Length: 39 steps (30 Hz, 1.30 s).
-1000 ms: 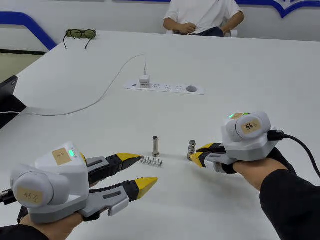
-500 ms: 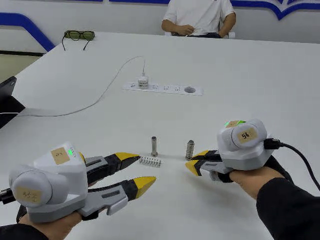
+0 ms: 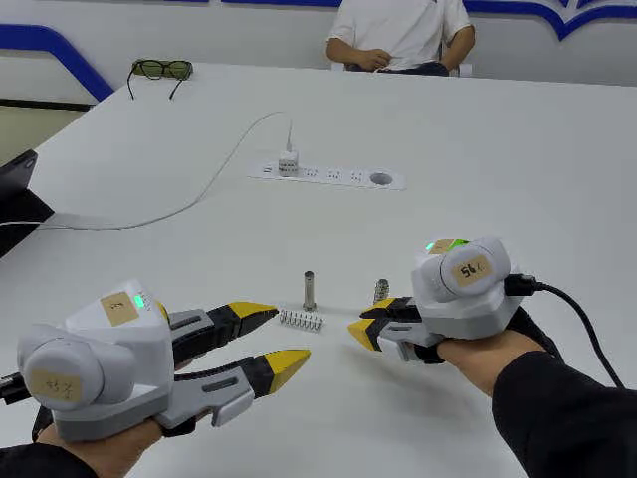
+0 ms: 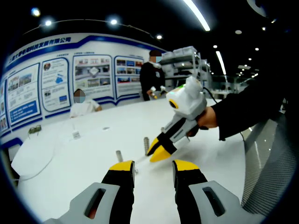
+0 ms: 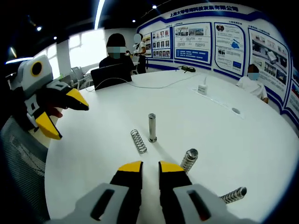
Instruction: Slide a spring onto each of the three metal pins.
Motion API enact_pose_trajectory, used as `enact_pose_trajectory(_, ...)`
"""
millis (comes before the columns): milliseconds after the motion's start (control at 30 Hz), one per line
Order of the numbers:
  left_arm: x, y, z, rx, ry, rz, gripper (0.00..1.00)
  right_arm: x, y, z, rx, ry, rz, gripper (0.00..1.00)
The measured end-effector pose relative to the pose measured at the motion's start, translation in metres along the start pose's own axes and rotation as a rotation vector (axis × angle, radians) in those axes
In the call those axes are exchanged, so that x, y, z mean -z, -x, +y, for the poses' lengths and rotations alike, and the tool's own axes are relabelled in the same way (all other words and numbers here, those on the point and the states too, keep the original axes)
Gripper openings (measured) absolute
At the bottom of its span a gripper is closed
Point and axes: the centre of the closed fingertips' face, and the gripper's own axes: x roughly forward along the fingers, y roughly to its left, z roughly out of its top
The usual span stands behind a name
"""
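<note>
A bare metal pin [image 3: 310, 290] [image 5: 152, 127] stands upright mid-table. A loose spring [image 3: 301, 320] [image 5: 138, 140] lies flat just in front of it. To the right stands a second pin with a spring on it [image 3: 381, 291] [image 5: 188, 160], partly hidden behind my right gripper [image 3: 364, 323]. A third spring-covered pin [image 5: 232, 195] sits low right in the right gripper view. The right gripper's jaws are a narrow gap apart, empty, pointing left at the loose spring. My left gripper [image 3: 271, 336] is open and empty, left of the spring.
A white power strip [image 3: 328, 174] with a plugged charger [image 3: 289, 161] and cable lies farther back. Dark glasses [image 3: 159, 69] rest at the far left. A person [image 3: 398, 35] sits at the far edge. A dark device [image 3: 15, 194] juts in at the left edge.
My right gripper has moved left, toward the loose spring, and now covers part of the spring-covered pin. The left gripper has stayed put.
</note>
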Motion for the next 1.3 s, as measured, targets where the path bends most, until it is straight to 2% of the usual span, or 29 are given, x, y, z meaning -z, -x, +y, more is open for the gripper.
enact_pose_trajectory(367, 0.002, 0.001, 0.001, -0.003, 0.003, 0.005, 0.33, -0.009, -0.017, 0.01, -0.043, 0.038, 0.003, 0.16)
enact_pose_trajectory(867, 0.004, 0.003, 0.003, -0.008, 0.003, 0.015, 0.33, -0.009, -0.036, 0.01, -0.074, 0.059, 0.031, 0.17)
enact_pose_trajectory(1067, 0.004, 0.004, 0.004, -0.01, 0.003, 0.018, 0.33, -0.008, -0.043, 0.015, -0.095, 0.073, 0.044, 0.17)
enact_pose_trajectory(1300, 0.006, 0.007, 0.006, -0.015, 0.004, 0.022, 0.33, -0.006, -0.046, 0.015, -0.1, 0.081, 0.056, 0.17)
